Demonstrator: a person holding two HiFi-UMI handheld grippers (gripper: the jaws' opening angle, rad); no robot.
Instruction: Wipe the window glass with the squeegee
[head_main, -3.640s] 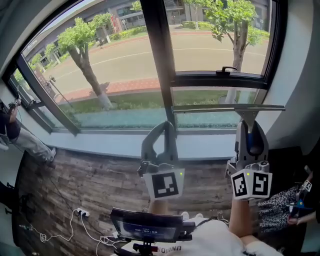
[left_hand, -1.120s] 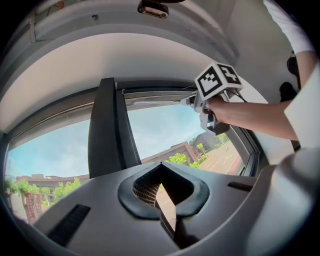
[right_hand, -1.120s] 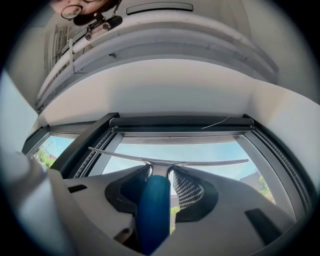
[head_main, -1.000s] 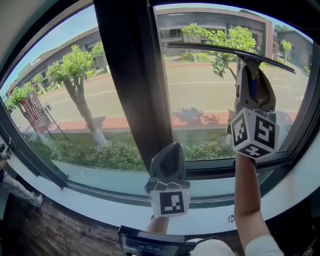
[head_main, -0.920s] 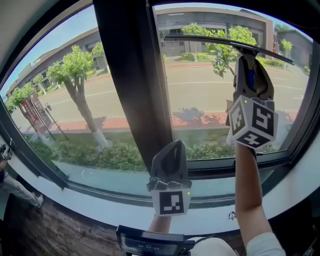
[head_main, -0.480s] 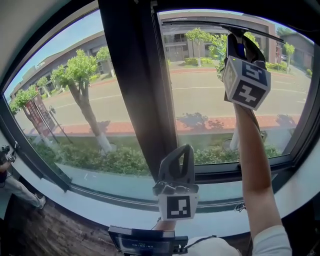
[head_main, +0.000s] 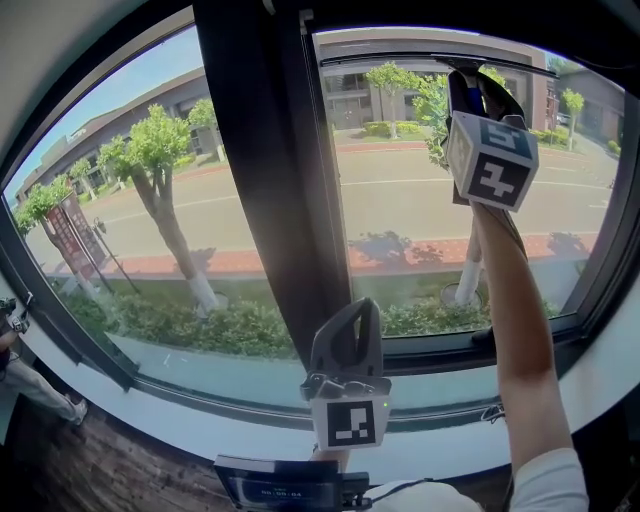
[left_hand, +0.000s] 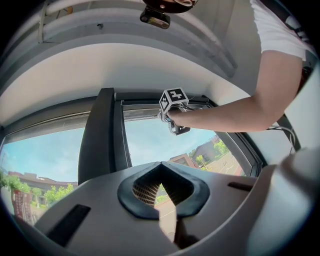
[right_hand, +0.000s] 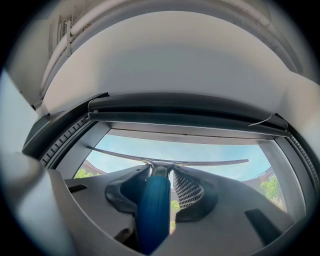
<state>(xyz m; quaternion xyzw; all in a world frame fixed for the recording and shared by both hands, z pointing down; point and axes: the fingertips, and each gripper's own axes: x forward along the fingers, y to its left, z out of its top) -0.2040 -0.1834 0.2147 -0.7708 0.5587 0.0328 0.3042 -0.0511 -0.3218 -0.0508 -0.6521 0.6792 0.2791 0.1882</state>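
1. The left pane (head_main: 130, 200) looks out on trees, a road and a building. The pale sill (head_main: 200, 415) runs along under it.
2. A broad dark frame post (head_main: 255, 170) stands upright between the two panes.
3. The left claw (head_main: 362, 312) hangs low, just right of the post's foot, in front of the bottom edge of the right pane (head_main: 400, 210). Its jaws are closed together and grip nothing (only a small diamond-shaped opening is left between the pads, with the street showing through).
4. The squeegee (head_main: 400, 59) is up at the top edge of the right pane. Its long thin blade lies roughly level across the glass, close under the upper frame.
5. The right claw (head_main: 478, 85) is raised near the pane's top right corner. Its jaws are clamped on the squeegee's blue handle (right_hand: 154, 210), which runs up between them to the middle of the blade. Its marker cube (head_main: 490, 160) sits just below, and the person's bare forearm (head_main: 515, 300) stretches up to it from the bottom edge of the pane.
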